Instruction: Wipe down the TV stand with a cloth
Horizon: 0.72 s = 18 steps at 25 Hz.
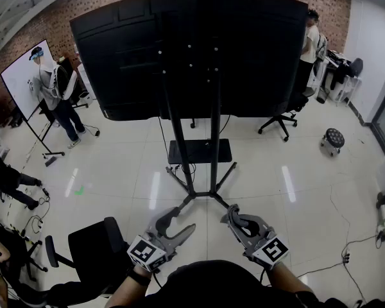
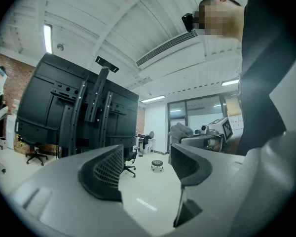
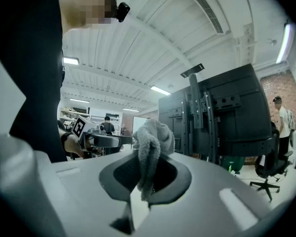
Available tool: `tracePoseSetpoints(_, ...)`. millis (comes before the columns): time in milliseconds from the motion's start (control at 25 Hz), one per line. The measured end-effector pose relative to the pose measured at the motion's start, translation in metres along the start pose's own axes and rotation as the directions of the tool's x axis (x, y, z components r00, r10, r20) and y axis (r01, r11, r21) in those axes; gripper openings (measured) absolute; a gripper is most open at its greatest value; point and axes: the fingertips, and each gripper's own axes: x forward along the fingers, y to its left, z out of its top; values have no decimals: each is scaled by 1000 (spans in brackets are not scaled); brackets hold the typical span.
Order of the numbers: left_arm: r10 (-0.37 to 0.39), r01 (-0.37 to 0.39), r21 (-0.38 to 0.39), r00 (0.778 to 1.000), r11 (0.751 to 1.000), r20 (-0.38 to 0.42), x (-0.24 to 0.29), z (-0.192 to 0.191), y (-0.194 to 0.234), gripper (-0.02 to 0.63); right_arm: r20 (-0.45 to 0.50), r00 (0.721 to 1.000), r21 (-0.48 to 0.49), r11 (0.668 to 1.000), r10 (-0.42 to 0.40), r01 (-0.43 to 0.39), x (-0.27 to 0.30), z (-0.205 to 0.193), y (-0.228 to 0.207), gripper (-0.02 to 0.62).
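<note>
looking down in the head view, the tv stand (image 1: 214, 146) is standing upright in the middle of the shiny floor (image 1: 276, 191). its two long black poles are running up and down, and its feet are spreading out toward the person. the big black tv (image 1: 128, 50) is showing its back side. the left gripper (image 1: 179, 222) and the right gripper (image 1: 236, 218) are hanging low in front of the stand, near its feet, not touching it. a black chair (image 1: 93, 242) is sitting at the lower left.

in the left gripper view, the left gripper (image 2: 145, 167) is holding its jaws wide apart, and only floor is showing between them. the tv stand (image 2: 99, 98) is rising up on the left side.

in the right gripper view, the right gripper (image 3: 145, 174) is pinching the grey cloth (image 3: 150, 147) tight. the cloth is standing up and down, with a fluffy bunch poking up above the jaws and a thin end hanging down between them. the tv stand (image 3: 197, 112) is standing tall behind the cloth, a little to the right.
</note>
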Motion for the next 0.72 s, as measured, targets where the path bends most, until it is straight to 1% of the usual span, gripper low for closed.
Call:
tracePoseSetpoints(80, 1, -1, -2, 1000, 1000, -7, 1, -3, 0, 322, 7, 1000, -3, 1000, 3, -3, 0, 0, -2, 20)
tracePoseSetpoints(240, 0, 0, 18, 1000, 1000, 8, 2, -2, 1, 322, 12, 1000, 5, 1000, 4, -4, 0, -2, -5, 20)
tracePoseSetpoints(360, 10, -11, 13, 1000, 1000, 8, 1, -2, 6, 322, 13, 1000, 14, 1000, 10, -10, 5, -3, -7, 20)
tracePoseSetpoints(560, 25, -25, -6, 1000, 1000, -3, 1, -8, 22, 322, 7, 1000, 26, 1000, 14, -15, 18, -7, -12, 20)
tracePoseSetpoints(720, 19, -20, -29, 1000, 999, -7, 13, -10, 43, 321, 1, 1000, 36, 999, 1, -1, 35, -10, -27, 20)
